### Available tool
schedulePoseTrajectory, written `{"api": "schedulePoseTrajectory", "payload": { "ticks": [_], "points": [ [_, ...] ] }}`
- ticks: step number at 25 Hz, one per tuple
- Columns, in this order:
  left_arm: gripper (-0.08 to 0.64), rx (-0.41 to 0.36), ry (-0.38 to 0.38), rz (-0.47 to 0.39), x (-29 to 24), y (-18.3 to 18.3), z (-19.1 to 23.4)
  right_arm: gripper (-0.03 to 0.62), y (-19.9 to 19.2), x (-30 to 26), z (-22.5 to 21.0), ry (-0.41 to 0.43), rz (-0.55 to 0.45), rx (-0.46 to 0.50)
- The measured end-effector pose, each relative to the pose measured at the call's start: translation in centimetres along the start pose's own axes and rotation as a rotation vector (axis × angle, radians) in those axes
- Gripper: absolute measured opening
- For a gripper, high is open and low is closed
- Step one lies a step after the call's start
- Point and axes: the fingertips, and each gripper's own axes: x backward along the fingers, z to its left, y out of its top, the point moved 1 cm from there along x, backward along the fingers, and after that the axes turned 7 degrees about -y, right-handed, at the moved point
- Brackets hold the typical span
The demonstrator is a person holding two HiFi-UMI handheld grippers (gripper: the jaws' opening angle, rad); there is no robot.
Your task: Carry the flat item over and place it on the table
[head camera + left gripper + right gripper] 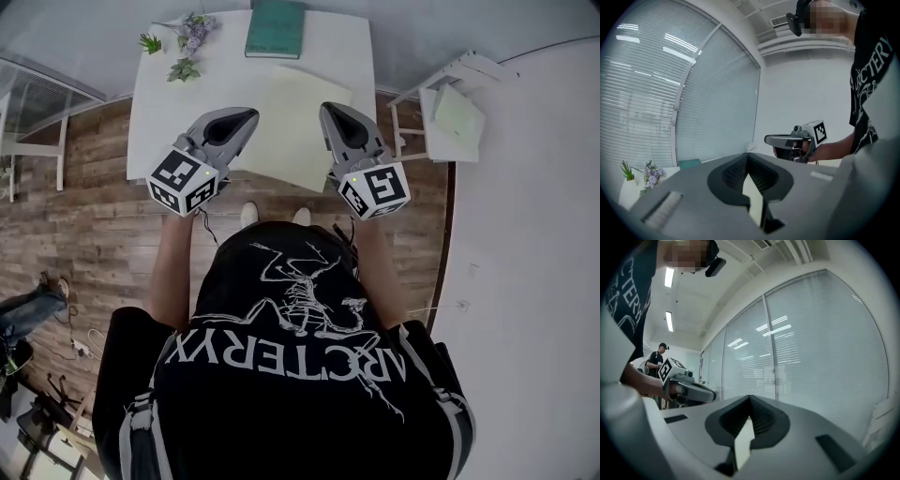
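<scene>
The left gripper (246, 120) and right gripper (330, 114) each pinch an edge of the flat sheet (291, 127) over the table (159, 103). Risk — 1 releasing early lets it sag askew.

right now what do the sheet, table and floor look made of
Sheet: pale, matte, thin, flat though held only at two edges; likely card or stiff paper.
Table: smooth plain white top; probably laminate or painted board.
Floor: planks with visible grain; wood or wood-look laminate.
</scene>
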Motion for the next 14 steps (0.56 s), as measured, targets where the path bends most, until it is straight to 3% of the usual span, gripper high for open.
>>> {"api": "schedulePoseTrajectory", "payload": {
  "ticks": [14],
  "points": [
    [0.009,-0.024,0.003,0.005,0.29,-0.02,-0.49,0.011,-0.11,0.26,0.36,0.001,0.01,0.009]
  ]
}}
